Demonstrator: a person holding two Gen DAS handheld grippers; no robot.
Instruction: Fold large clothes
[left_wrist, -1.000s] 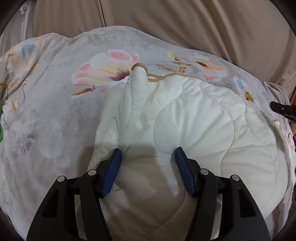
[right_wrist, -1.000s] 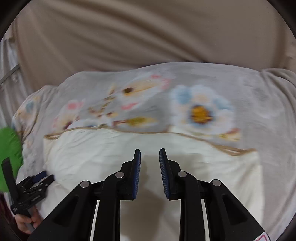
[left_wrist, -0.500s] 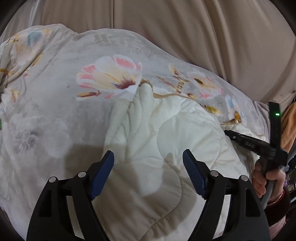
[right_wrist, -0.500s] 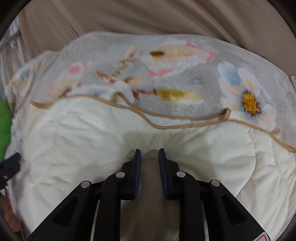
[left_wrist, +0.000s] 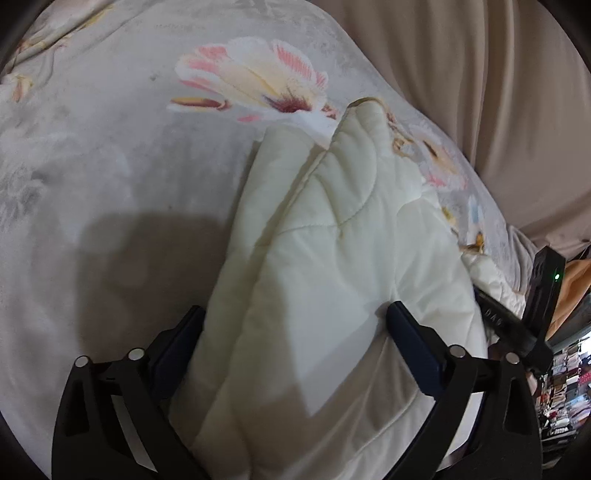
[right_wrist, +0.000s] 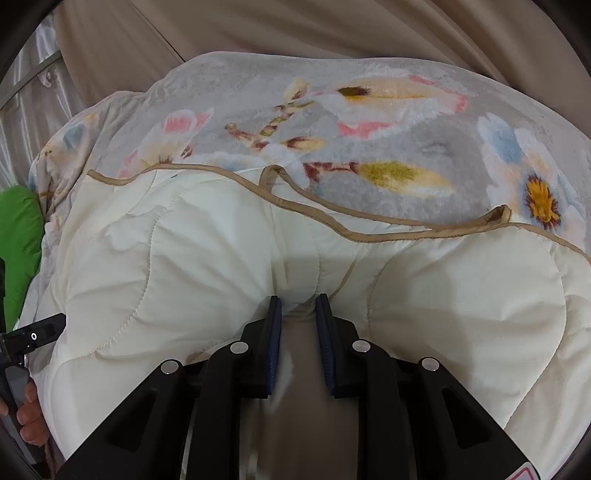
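Observation:
A cream quilted comforter (left_wrist: 332, 258) with tan piping lies bunched on a grey floral blanket (left_wrist: 110, 147). My left gripper (left_wrist: 295, 325) is wide open, its jaws on either side of a thick folded edge of the comforter. In the right wrist view the comforter (right_wrist: 184, 258) spreads across the foreground, its tan piping (right_wrist: 332, 225) running along the far edge. My right gripper (right_wrist: 298, 306) is shut on a pinched fold of the comforter. The right gripper's body (left_wrist: 517, 321) shows at the right edge of the left wrist view.
The floral blanket (right_wrist: 369, 129) covers the bed. Beige curtains (left_wrist: 480, 92) hang behind it. A green cushion (right_wrist: 18, 229) lies at the left edge. The left gripper's body (right_wrist: 33, 336) and a hand show at lower left. Cluttered shelves (left_wrist: 565, 387) stand at far right.
My left gripper has opened wider and moved onto the comforter's folded edge. My right gripper has pushed in and closed on a fold of the comforter.

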